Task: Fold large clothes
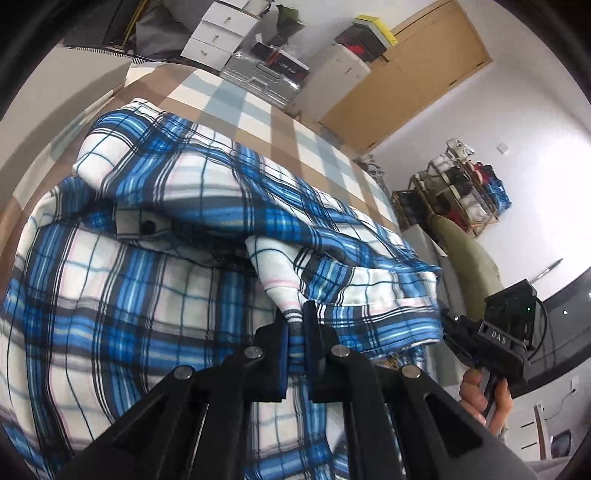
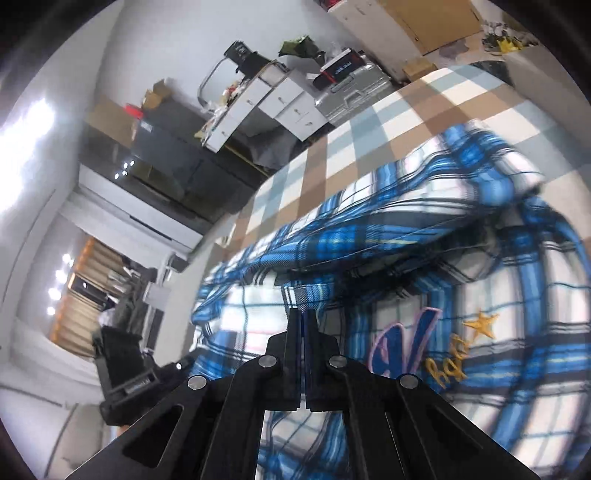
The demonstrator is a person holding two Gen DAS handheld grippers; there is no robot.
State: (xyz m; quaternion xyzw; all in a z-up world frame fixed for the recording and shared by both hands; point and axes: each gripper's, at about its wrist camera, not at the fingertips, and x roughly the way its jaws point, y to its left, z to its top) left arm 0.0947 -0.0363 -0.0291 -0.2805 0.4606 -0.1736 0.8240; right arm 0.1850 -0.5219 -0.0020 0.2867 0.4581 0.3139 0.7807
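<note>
A blue, white and black plaid flannel shirt [image 1: 155, 229] lies bunched on a beige, white and pale-blue checked bedspread [image 1: 236, 107], its lower part cut off by both frames. The left gripper [image 1: 295, 325] pinches a fold of its hem. The right gripper [image 2: 303, 325] is pressed closed over blurred cloth; whether it grips fabric is unclear.

Home bedroom. Bed [image 1: 258, 110] with checked cover fills centre frame; white drawers [image 1: 218, 33] and silver suitcase [image 1: 258, 79] upper left, wooden wardrobe [image 1: 424, 74] upper right, shoe rack [image 1: 461, 184] at right against white wall.
</note>
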